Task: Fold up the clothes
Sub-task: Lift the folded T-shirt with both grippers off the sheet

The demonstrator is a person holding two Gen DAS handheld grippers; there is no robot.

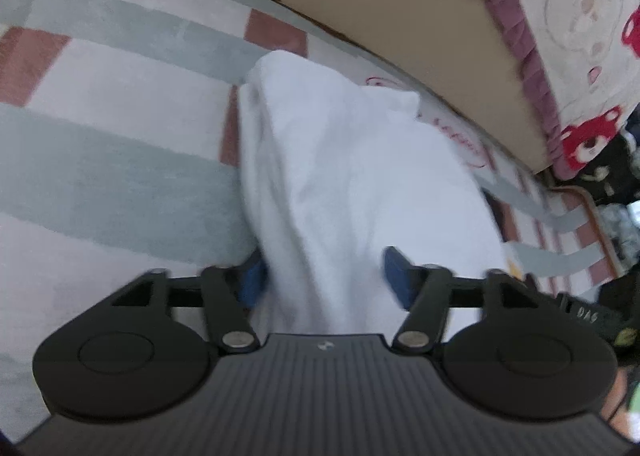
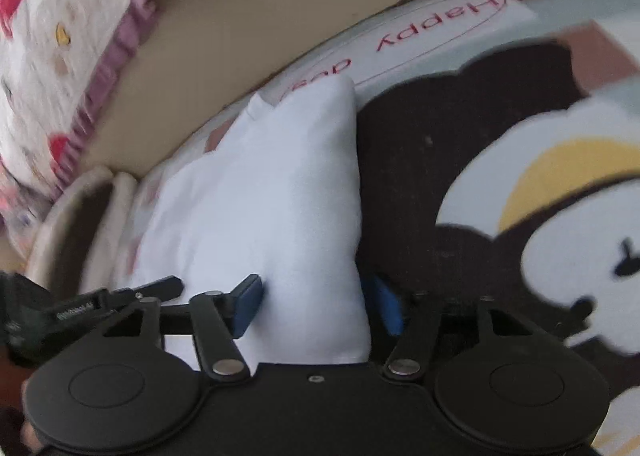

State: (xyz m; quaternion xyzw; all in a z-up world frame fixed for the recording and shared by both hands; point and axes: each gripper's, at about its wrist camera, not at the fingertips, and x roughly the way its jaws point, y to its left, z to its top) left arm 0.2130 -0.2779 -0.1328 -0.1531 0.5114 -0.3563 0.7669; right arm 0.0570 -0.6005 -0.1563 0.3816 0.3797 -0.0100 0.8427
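Right wrist alone shows the bear rug point(image 2: 500, 184); both grippers' fingers point(image 1: 253, 280) point(image 2: 247, 304) sit apart around white cloth point(image 1: 340, 184).

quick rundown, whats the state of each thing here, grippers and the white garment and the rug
left gripper: jaws apart, white cloth lying between the blue pads, not clearly clamped
right gripper: jaws apart, cloth between the pads, grip unclear
white garment: bunched lengthwise into a narrow strip, lying on the rug
patterned rug: spread flat under the garment
pillow: resting on the beige ledge, untouched
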